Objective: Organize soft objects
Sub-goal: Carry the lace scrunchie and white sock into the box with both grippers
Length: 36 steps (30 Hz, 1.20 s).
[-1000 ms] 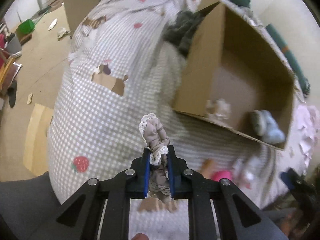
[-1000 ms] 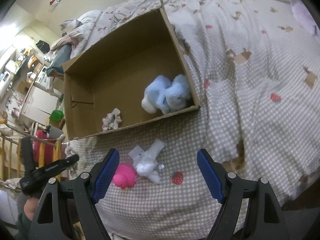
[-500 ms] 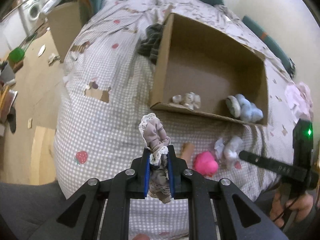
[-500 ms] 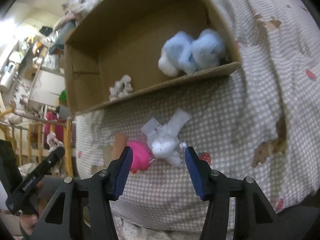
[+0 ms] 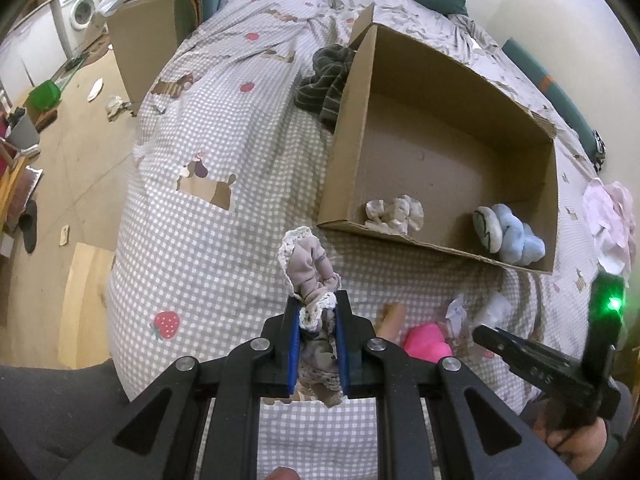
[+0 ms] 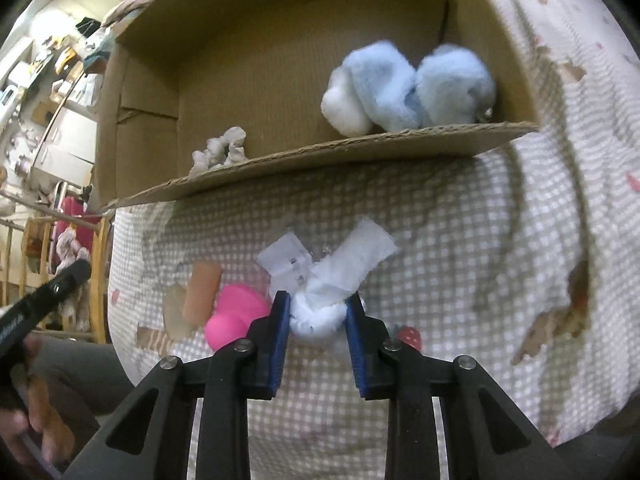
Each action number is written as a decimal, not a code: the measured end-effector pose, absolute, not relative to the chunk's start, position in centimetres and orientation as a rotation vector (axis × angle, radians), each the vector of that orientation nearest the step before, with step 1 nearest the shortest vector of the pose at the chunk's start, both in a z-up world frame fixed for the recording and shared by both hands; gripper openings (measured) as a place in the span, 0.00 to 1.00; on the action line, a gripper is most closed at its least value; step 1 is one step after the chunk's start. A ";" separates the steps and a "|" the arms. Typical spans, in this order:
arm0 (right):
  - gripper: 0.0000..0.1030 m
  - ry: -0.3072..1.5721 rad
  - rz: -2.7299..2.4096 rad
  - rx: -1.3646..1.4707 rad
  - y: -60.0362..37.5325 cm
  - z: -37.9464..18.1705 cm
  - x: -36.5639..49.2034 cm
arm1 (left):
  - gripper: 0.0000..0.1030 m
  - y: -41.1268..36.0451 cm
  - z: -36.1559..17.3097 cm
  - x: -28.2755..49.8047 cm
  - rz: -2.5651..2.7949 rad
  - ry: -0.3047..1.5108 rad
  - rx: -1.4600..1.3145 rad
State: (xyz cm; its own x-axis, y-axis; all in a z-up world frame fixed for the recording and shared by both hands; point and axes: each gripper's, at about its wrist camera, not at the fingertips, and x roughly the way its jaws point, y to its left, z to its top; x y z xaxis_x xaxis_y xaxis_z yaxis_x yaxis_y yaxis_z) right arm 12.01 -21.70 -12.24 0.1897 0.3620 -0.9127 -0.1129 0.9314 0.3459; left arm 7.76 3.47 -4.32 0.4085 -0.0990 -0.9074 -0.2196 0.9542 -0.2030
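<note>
Left gripper (image 5: 318,322) is clamped on a mauve lace-trimmed fabric bundle (image 5: 308,270), held above the checked bedspread (image 5: 224,248) at lower centre of the left view. Right gripper (image 6: 318,314) has just been closing; its blue pads now press both sides of a white knotted cloth toy (image 6: 328,292) lying on the bedspread, lower centre of the right view. A pink plush (image 6: 234,314) sits just left of it, touching. The cardboard box (image 6: 320,152) fills the upper frame, holding a blue fluffy toy (image 6: 408,88) at right and a small grey-white cloth bundle (image 6: 220,152) at left.
</note>
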 end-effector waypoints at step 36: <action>0.28 0.936 0.511 0.304 -24.5 1.3 11.8 | 0.14 -0.5 3.0 10.3 0.006 1.025 -0.165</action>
